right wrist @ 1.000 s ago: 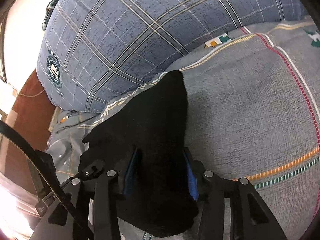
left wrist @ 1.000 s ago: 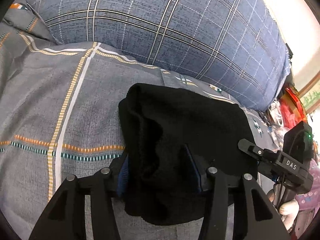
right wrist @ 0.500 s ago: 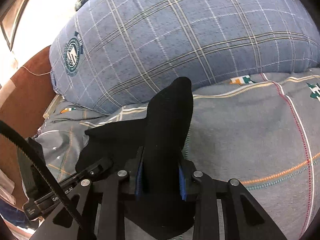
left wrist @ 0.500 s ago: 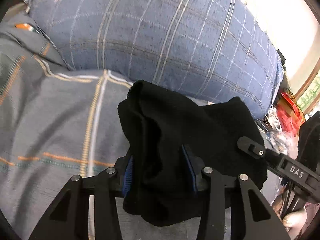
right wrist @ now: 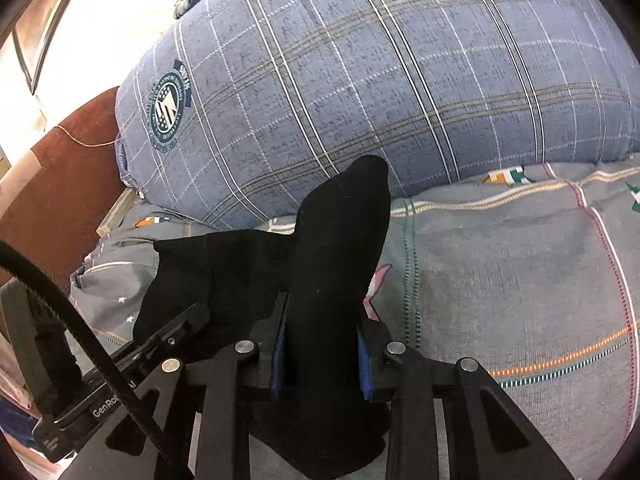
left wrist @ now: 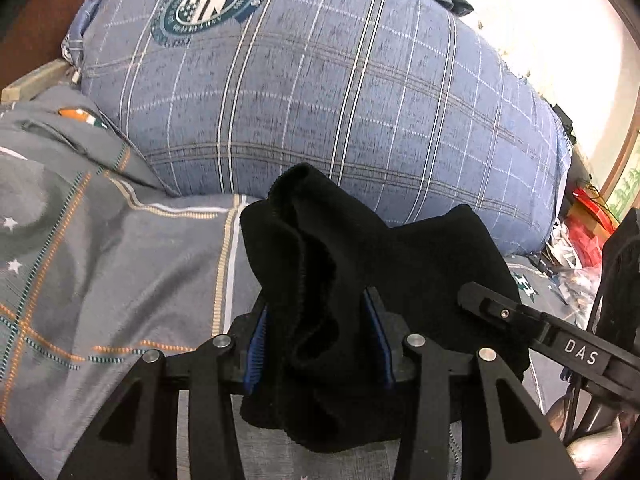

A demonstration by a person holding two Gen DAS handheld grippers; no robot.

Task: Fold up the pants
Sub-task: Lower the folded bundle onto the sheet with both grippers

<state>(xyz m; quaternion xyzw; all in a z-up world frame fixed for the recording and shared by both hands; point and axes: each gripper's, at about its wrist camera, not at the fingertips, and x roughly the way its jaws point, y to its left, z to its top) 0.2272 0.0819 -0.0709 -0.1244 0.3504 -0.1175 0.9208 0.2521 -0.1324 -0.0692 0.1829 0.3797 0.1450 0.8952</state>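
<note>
Both tools grip the same black pants (left wrist: 404, 264), held bunched up above the bed. The left hand-held gripper (left wrist: 318, 332) is clamped on a thick fold whose ribbed hem stands up between its blue pads (left wrist: 256, 336), and the right hand-held gripper (right wrist: 320, 356) is clamped on another fold (a tapered peak of cloth rises out of it). Under the pants lies the grey patterned bedsheet (right wrist: 500, 280); toward the bed's head edge lies a large blue plaid pillow (left wrist: 320, 92) with a round crest (left wrist: 208, 0) printed on it.
</note>
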